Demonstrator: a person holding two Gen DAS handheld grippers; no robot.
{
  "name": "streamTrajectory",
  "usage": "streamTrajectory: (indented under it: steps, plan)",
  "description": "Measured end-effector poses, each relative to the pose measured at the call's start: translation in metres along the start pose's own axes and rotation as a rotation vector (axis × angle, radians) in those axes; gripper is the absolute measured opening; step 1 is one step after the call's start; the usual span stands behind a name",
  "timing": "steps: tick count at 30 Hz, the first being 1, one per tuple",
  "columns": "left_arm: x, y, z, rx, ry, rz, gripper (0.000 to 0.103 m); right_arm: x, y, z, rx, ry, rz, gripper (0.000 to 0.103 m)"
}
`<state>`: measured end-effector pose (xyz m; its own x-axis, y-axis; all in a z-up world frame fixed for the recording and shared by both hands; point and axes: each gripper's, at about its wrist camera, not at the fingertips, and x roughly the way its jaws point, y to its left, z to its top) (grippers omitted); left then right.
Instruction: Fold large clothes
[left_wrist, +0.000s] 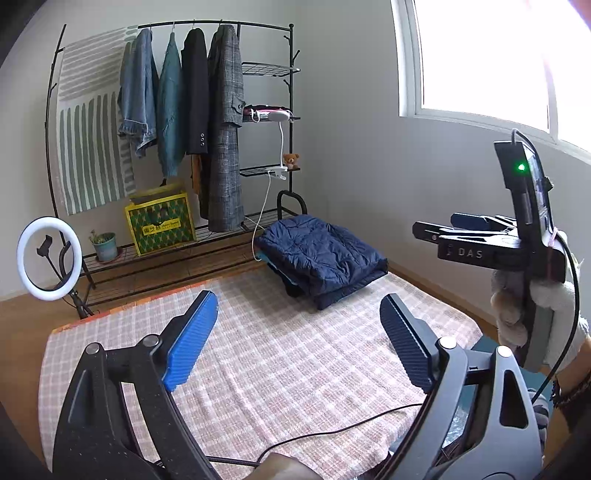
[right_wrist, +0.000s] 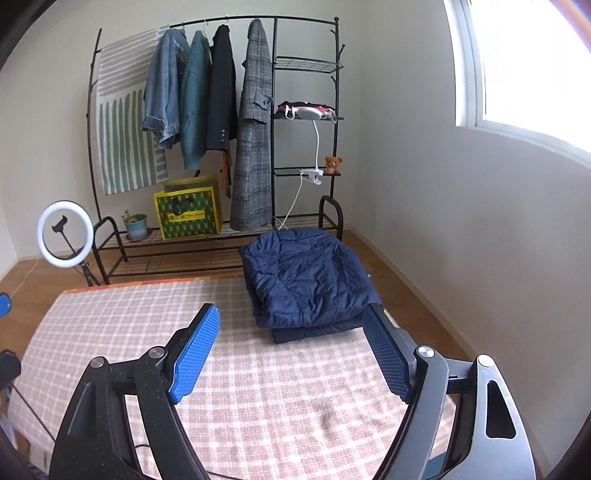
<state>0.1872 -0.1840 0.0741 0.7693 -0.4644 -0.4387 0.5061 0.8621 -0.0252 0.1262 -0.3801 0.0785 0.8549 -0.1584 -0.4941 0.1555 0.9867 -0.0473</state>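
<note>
Beyond spread jaws, folded jacket (right_wrist: 308, 280)

Garments stacked beneath the folded navy puffer jacket (right_wrist: 306, 280) show only as edges; the yellow box's (left_wrist: 160, 223) lettering is too small to read; window (left_wrist: 487, 55) overexposed

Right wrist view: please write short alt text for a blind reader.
A folded navy puffer jacket lies at the far end of a pink checked blanket, beyond the open, empty right gripper. Behind stands a black clothes rack with hanging coats.
</note>
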Motion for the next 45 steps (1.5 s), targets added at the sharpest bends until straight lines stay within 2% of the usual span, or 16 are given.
streamTrajectory:
  steps: [3,11,18,21,30,45]
  plan:
    - [0.009,0.002,-0.008,0.009,0.002,0.016,0.1,0.015,0.004,-0.009,0.027,0.009,-0.009,0.08]
    - [0.05,0.017,-0.036,0.006,0.063,0.044,0.1,0.058,0.023,-0.033,0.057,0.04,-0.011,0.08]
    - [0.076,0.032,-0.053,-0.011,0.115,0.072,0.102,0.077,0.04,-0.042,0.016,0.034,-0.018,0.08]
    - [0.079,0.038,-0.058,-0.031,0.123,0.077,0.103,0.082,0.04,-0.046,0.031,0.029,-0.029,0.081]
    - [0.086,0.047,-0.072,-0.029,0.172,0.083,0.103,0.099,0.035,-0.054,0.056,0.091,-0.029,0.081]
    - [0.083,0.053,-0.075,-0.049,0.175,0.086,0.103,0.106,0.035,-0.054,0.091,0.112,-0.022,0.081]
